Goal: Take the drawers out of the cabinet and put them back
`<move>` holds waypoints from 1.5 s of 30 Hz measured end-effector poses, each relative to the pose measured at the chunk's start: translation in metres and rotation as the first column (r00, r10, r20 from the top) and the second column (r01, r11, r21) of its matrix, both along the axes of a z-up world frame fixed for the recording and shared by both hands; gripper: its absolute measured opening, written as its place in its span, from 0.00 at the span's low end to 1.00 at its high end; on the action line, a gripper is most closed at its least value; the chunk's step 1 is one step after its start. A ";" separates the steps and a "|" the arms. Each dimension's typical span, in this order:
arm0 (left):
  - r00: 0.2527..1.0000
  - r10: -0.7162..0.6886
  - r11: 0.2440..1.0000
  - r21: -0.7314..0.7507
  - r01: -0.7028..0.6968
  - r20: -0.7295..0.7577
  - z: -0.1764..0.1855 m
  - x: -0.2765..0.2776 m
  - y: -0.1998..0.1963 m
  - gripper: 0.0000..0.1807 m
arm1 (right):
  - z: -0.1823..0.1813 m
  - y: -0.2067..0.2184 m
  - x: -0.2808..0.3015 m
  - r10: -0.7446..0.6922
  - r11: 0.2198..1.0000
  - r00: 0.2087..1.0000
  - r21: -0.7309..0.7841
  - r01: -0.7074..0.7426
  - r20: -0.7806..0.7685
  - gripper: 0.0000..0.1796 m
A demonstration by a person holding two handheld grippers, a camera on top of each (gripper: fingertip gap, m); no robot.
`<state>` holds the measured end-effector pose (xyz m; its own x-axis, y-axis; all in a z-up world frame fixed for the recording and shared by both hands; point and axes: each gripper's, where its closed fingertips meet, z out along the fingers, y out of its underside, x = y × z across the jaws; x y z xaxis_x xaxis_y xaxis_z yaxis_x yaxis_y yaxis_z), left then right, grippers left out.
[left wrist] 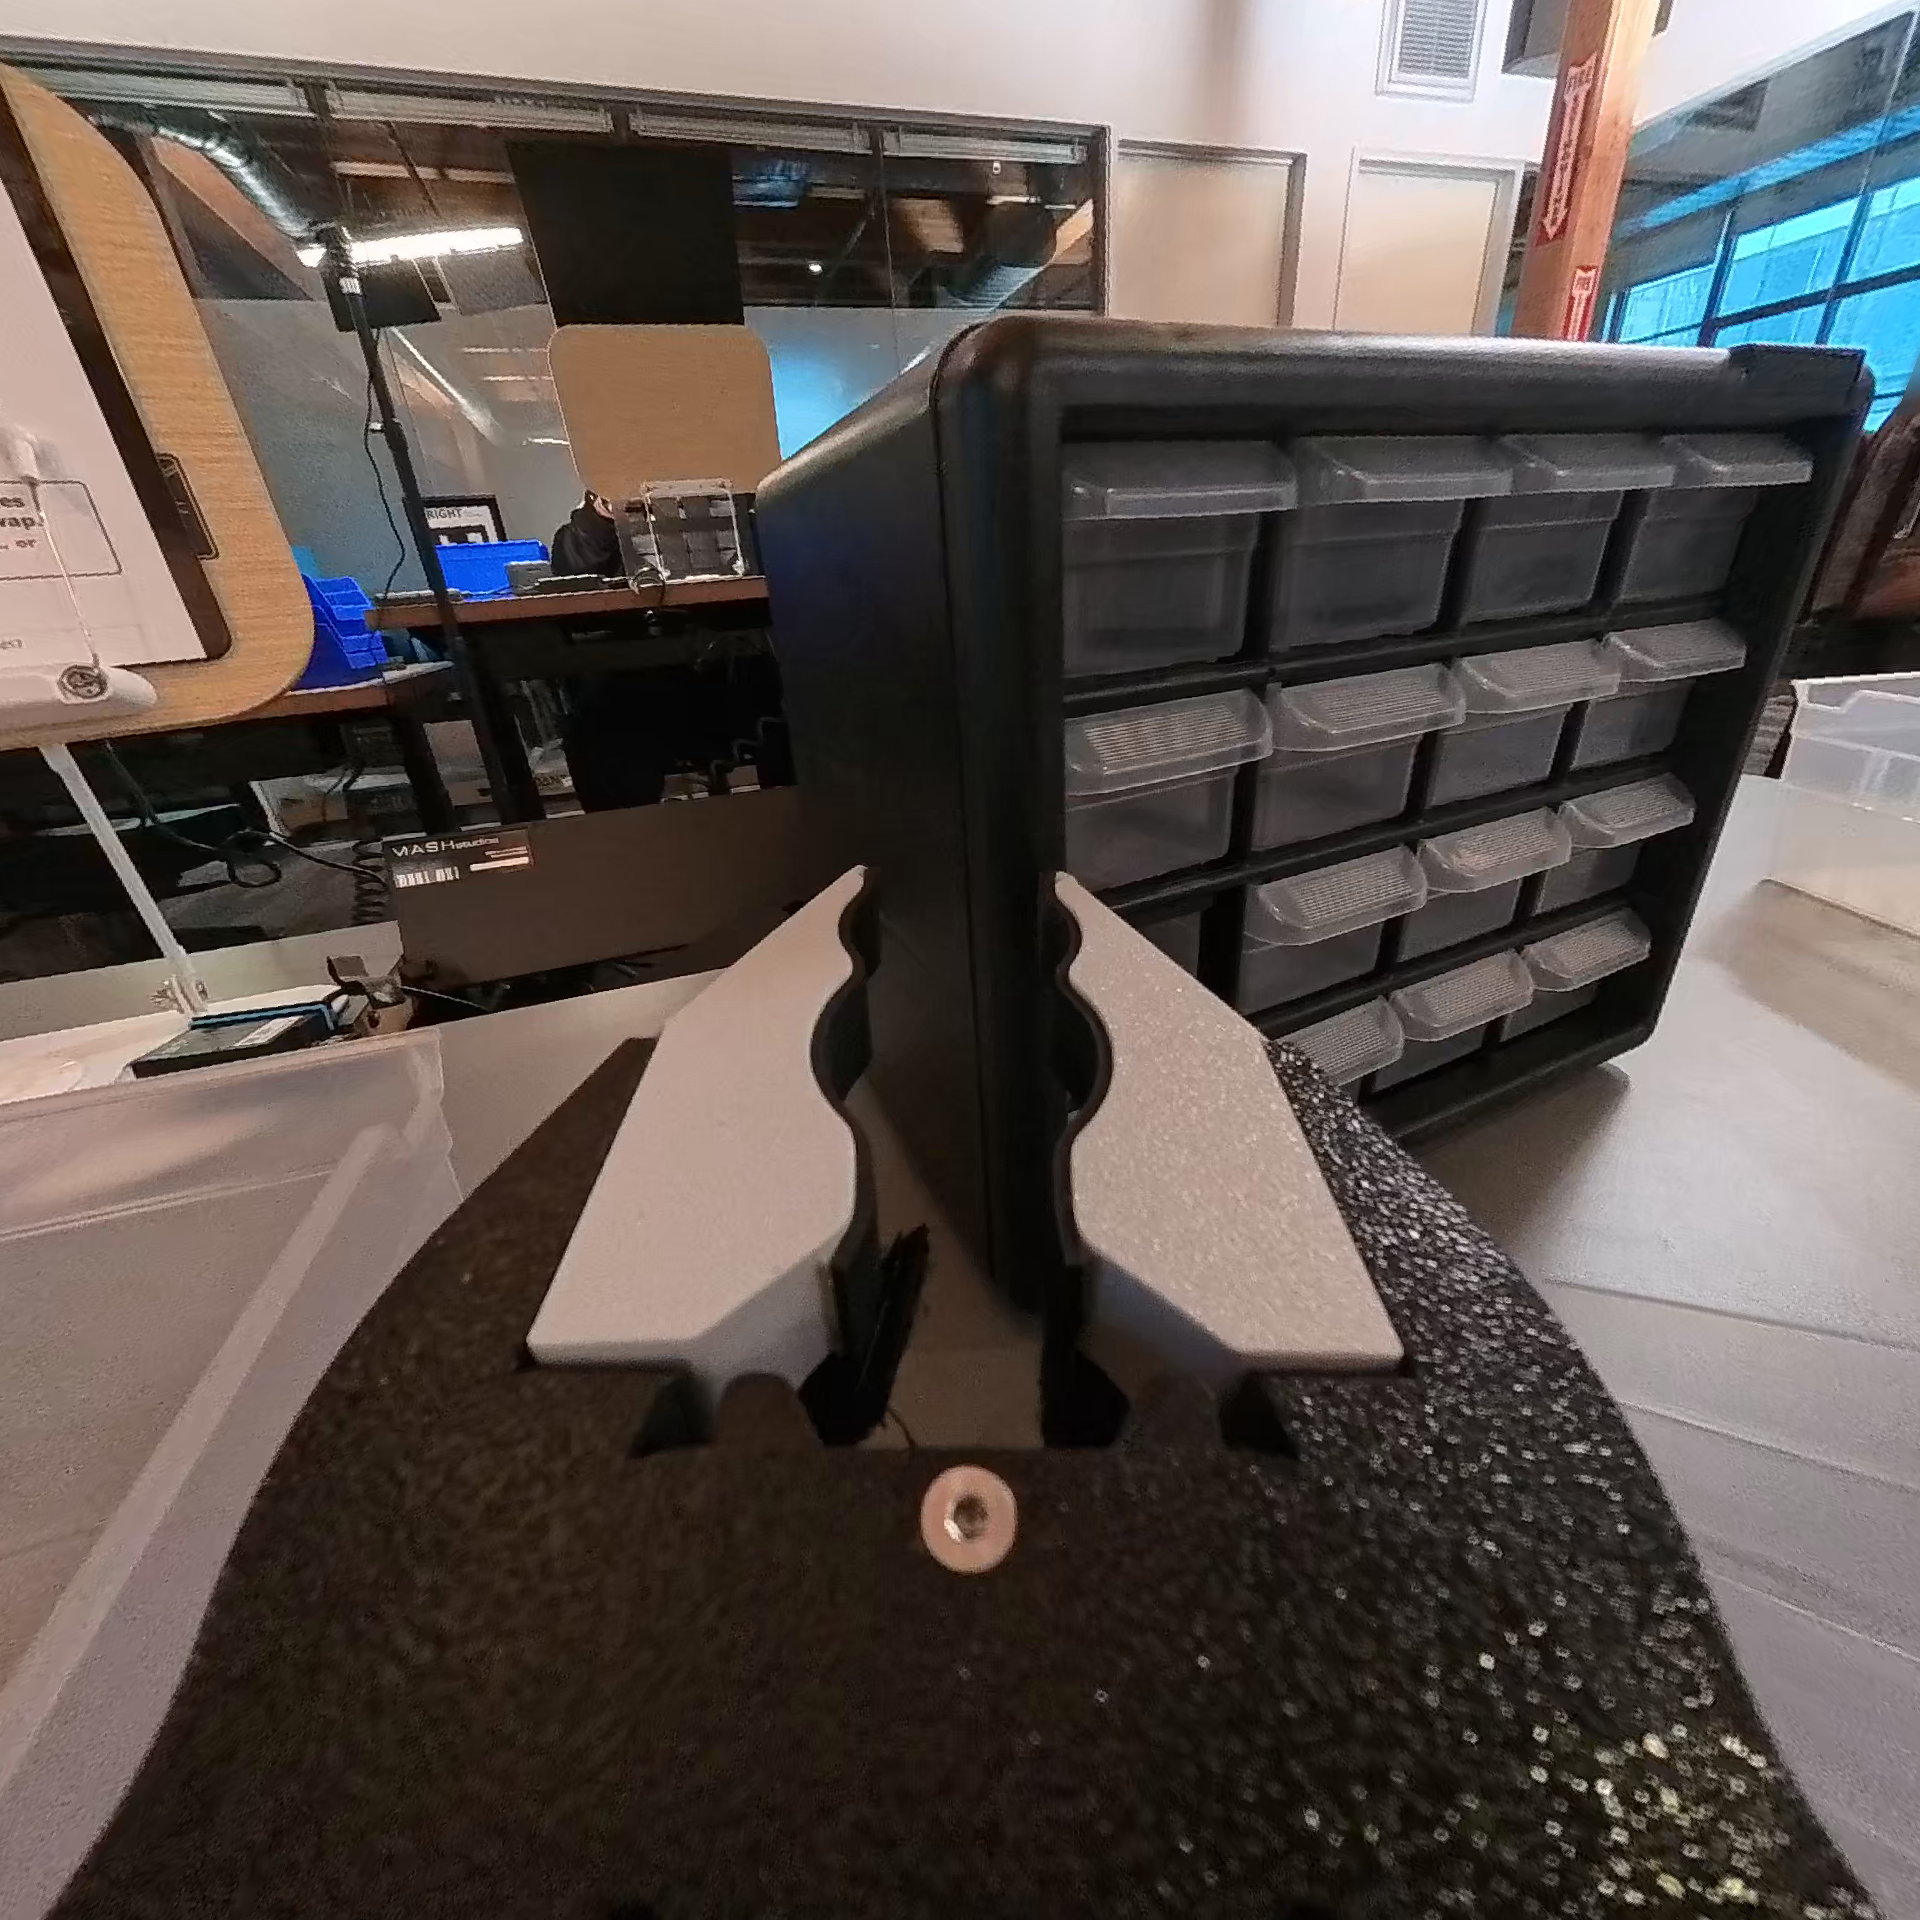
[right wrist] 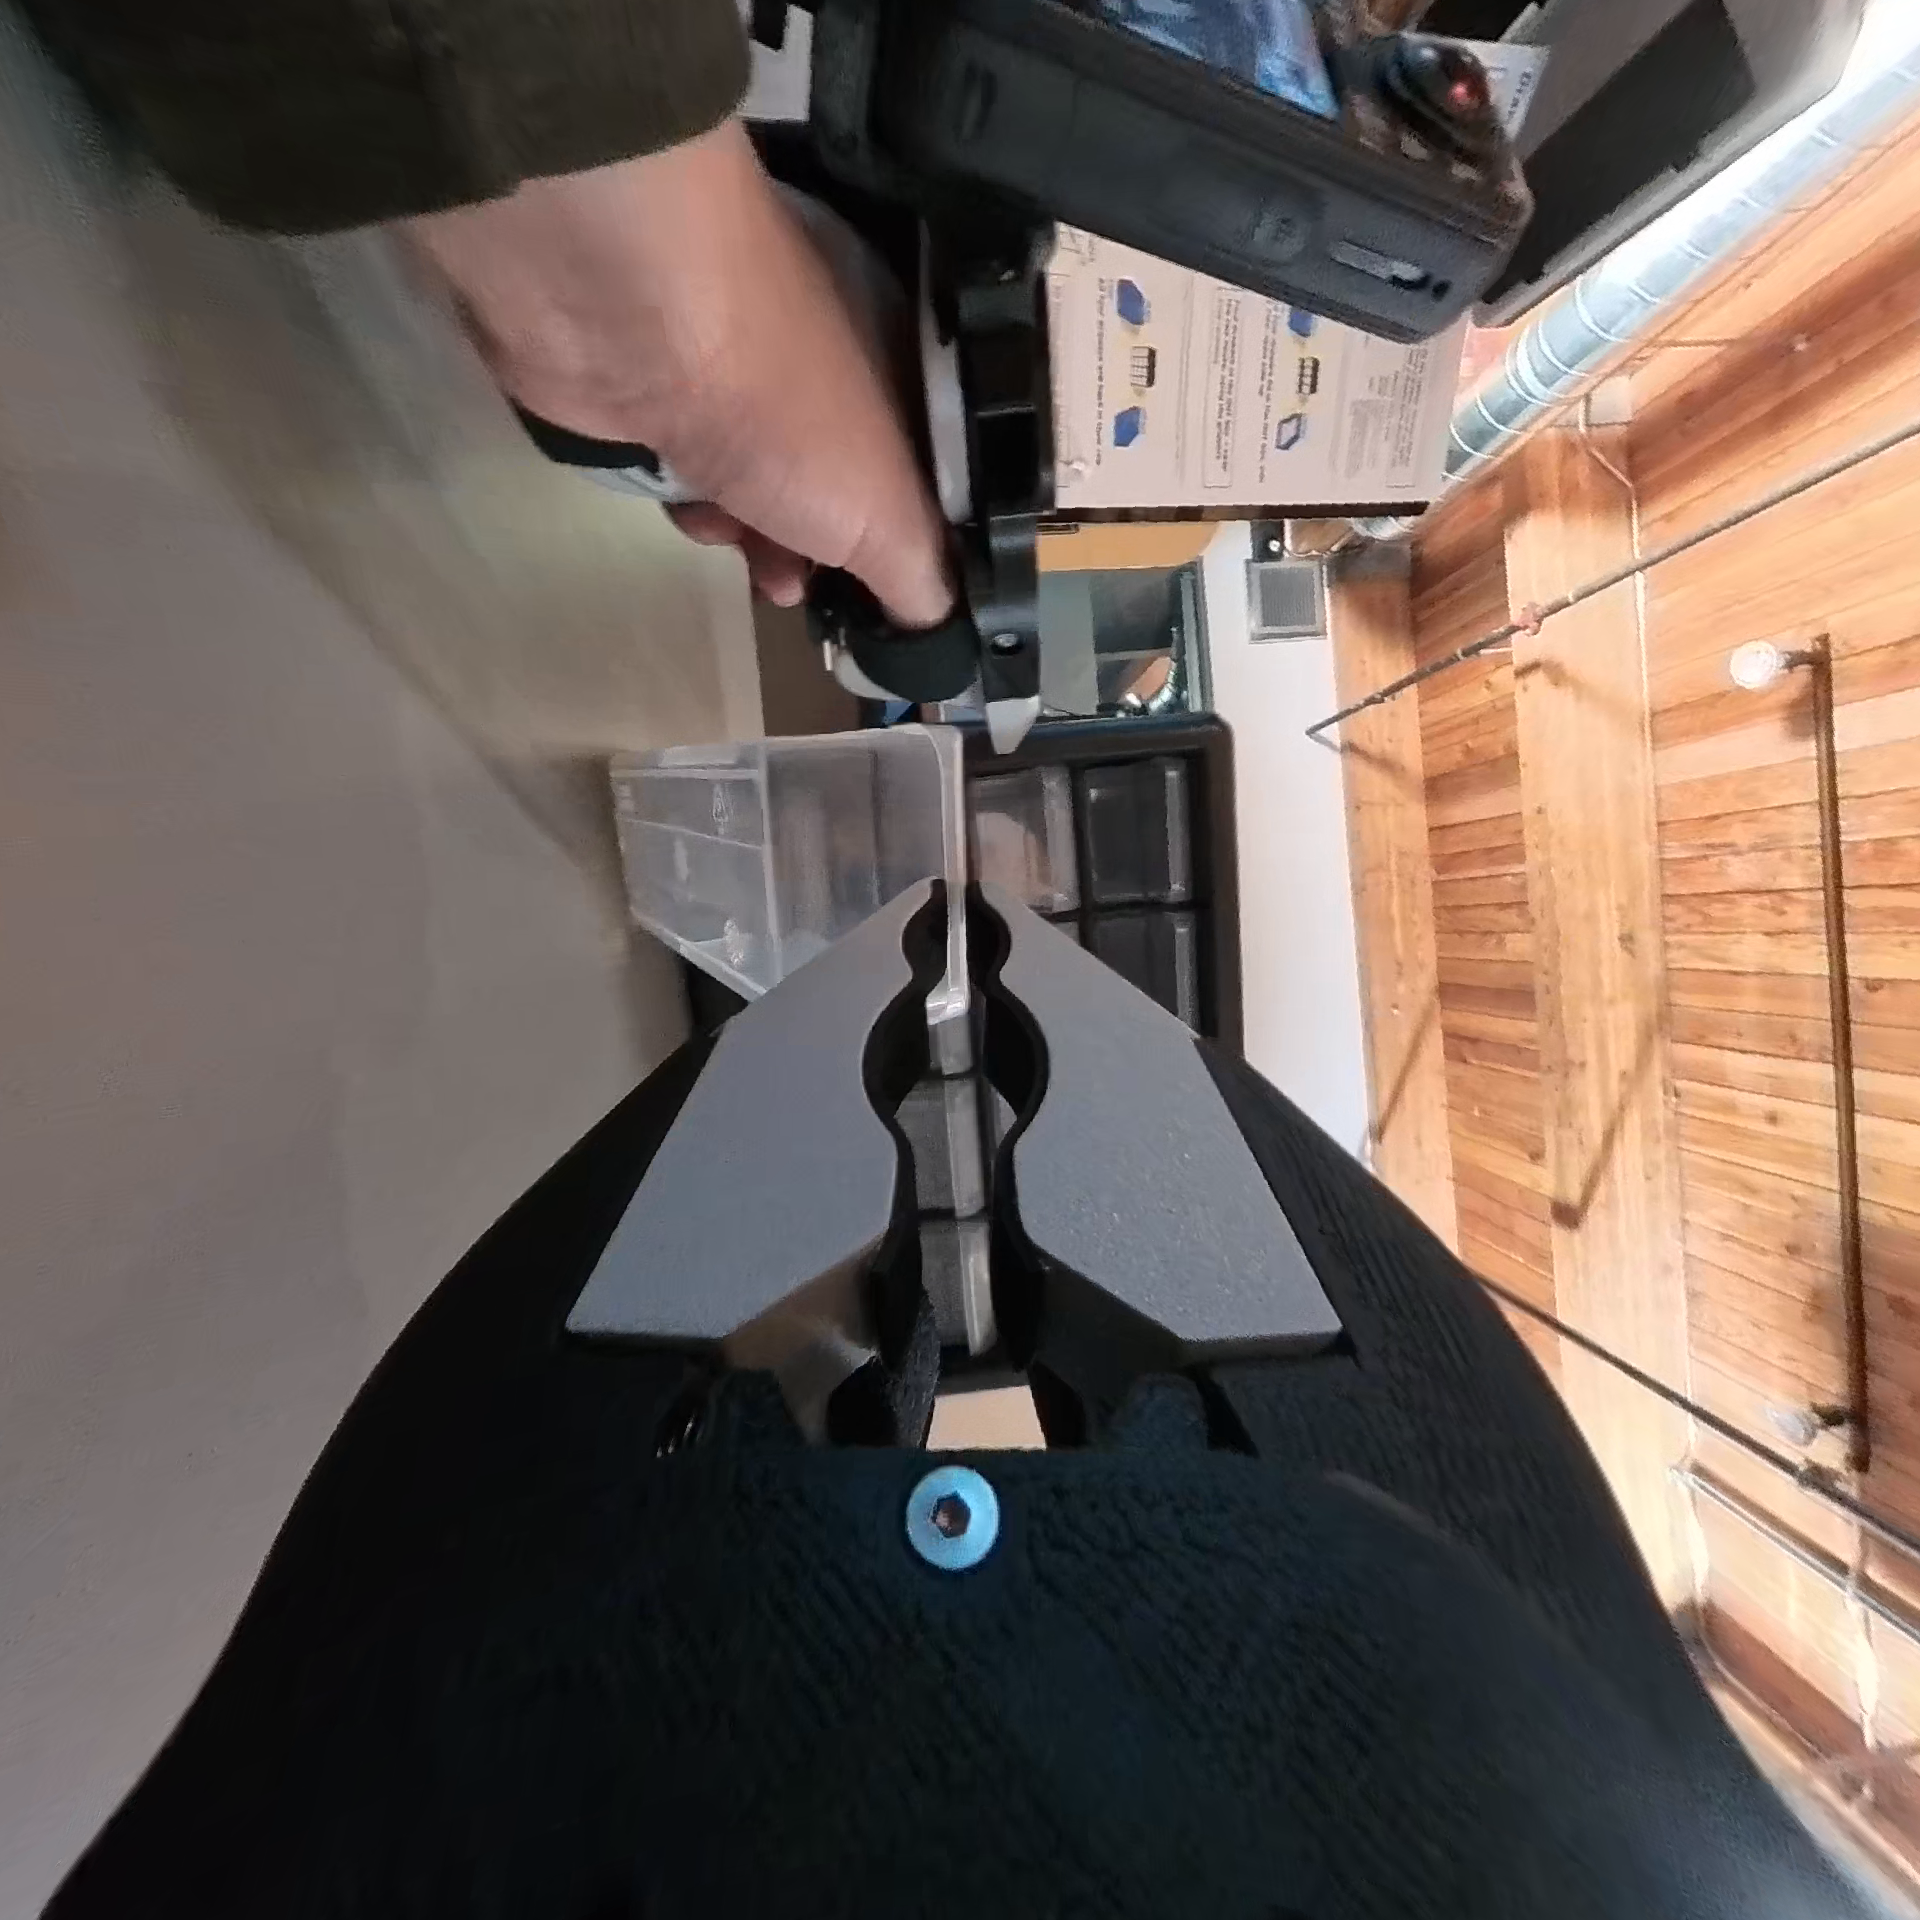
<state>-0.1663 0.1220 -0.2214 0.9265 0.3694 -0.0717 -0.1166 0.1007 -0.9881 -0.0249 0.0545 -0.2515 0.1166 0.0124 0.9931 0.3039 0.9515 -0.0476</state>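
Note:
A black cabinet (left wrist: 873, 644) with several clear drawers (left wrist: 1169, 561) stands on the grey table (left wrist: 1714, 1299). My left gripper (left wrist: 961, 894) straddles the cabinet's front left edge: one finger is outside the side wall, the other in a dark slot in the third row. It is shut on that wall. In the right wrist view, which is rolled sideways, my right gripper (right wrist: 964, 904) is shut on the front lip of a clear drawer (right wrist: 779, 862), held outside the cabinet (right wrist: 1210, 862). A hand (right wrist: 707, 395) holds the left gripper (right wrist: 1003, 665) just beyond it.
A clear plastic bin (left wrist: 197, 1299) sits close on the left of the left gripper, and another clear bin (left wrist: 1860, 790) stands right of the cabinet. A sign stand (left wrist: 114, 582) is at far left. Desks and blue bins (left wrist: 343, 623) lie beyond the table.

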 end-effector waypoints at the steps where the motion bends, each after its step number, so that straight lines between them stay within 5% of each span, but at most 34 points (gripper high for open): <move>1: 1.000 0.000 1.000 -0.002 0.000 -0.003 0.000 0.000 0.000 0.16 | -0.004 -0.001 0.001 0.004 1.000 1.000 0.008 -0.004 0.021 0.01; 8: 0.999 -0.007 1.000 -0.024 0.007 -0.035 -0.002 0.006 0.004 0.17 | -0.060 0.009 0.012 0.026 0.997 0.947 0.060 -0.048 0.320 0.05; 12: 0.999 -0.003 1.000 -0.019 0.002 -0.037 -0.001 0.005 0.003 0.17 | -0.071 0.011 0.019 0.098 0.987 0.921 -0.156 -0.041 0.376 0.26; 15: 1.000 0.002 1.000 -0.007 -0.002 -0.023 0.000 0.003 0.001 0.17 | -0.063 0.011 0.026 0.191 0.908 0.929 -0.416 -0.045 0.317 0.35; 17: 1.000 0.006 1.000 -0.002 -0.006 -0.013 0.001 0.001 0.000 0.17 | -0.047 0.015 0.027 0.212 0.788 0.955 -0.614 -0.043 0.205 0.41; 20: 1.000 0.009 1.000 0.003 -0.009 -0.006 0.002 -0.001 -0.001 0.17 | -0.020 0.024 0.015 0.159 0.458 0.986 -0.889 -0.027 0.053 0.50; 23: 1.000 0.014 1.000 0.006 -0.014 -0.013 0.003 -0.001 -0.001 0.17 | -0.033 0.034 -0.010 0.083 0.108 0.981 -0.980 0.164 0.174 0.60; 26: 0.999 0.023 1.000 0.004 -0.023 -0.026 0.004 -0.002 -0.003 0.17 | -0.063 0.033 -0.033 0.085 -0.057 0.921 -0.921 0.385 0.380 0.65; 30: 0.999 0.026 1.000 0.010 -0.026 -0.028 0.006 -0.003 -0.004 0.18 | -0.077 0.045 -0.055 0.014 -0.010 0.861 -0.861 0.508 0.508 0.54; 36: 0.999 0.024 1.000 0.007 -0.024 -0.034 0.006 -0.002 -0.004 0.17 | -0.085 0.042 -0.051 0.101 -0.041 0.768 -0.768 0.639 0.633 0.41; 45: 0.999 0.028 1.000 0.008 -0.028 -0.039 0.007 -0.002 -0.004 0.18 | -0.056 0.058 0.035 0.145 0.077 0.770 -0.783 0.617 0.621 0.33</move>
<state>-0.1684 0.1177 -0.2148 0.9124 0.3957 -0.1044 -0.1577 0.1045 -0.9819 0.0097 0.1122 -0.3074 -0.0633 0.9975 0.0329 0.8285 0.0709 -0.5554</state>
